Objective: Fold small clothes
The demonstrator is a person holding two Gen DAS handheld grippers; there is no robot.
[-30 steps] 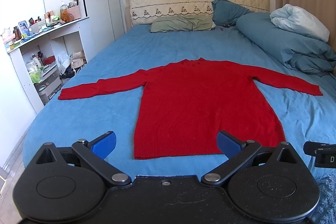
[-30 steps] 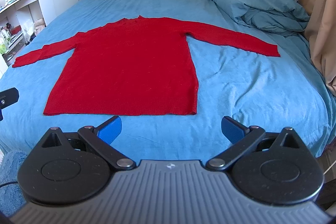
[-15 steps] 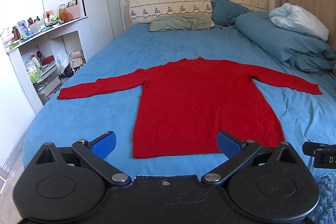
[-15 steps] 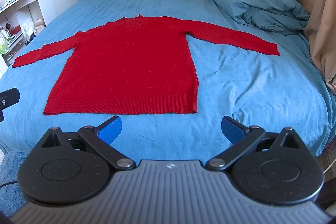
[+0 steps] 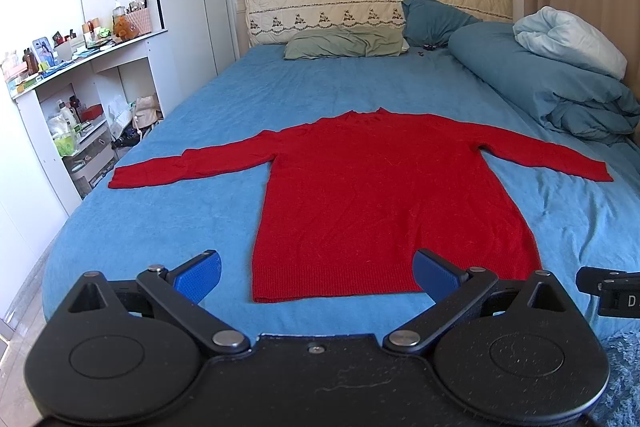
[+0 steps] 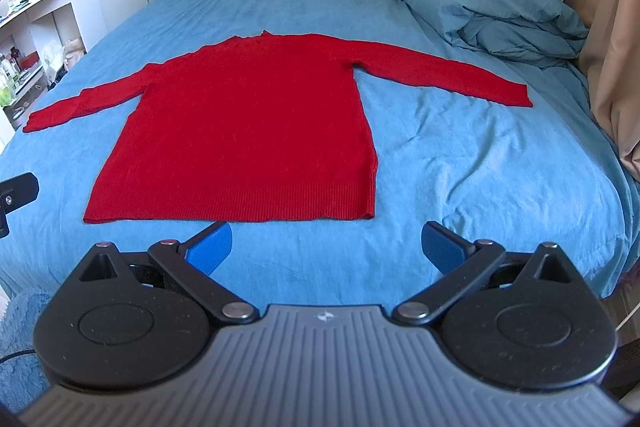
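Note:
A red long-sleeved sweater lies flat on the blue bed sheet, sleeves spread to both sides, hem toward me. It also shows in the right wrist view. My left gripper is open and empty, held just short of the hem near its left half. My right gripper is open and empty, held just short of the hem near its right corner. Neither gripper touches the sweater.
A bunched blue duvet with a pale one on top fills the right side of the bed. Pillows lie by the headboard. White shelves with clutter stand to the left. A curtain hangs on the right.
Both grippers have drifted very slightly; the sweater sits a touch lower in the views. Both stay open and nothing was taken hold of.

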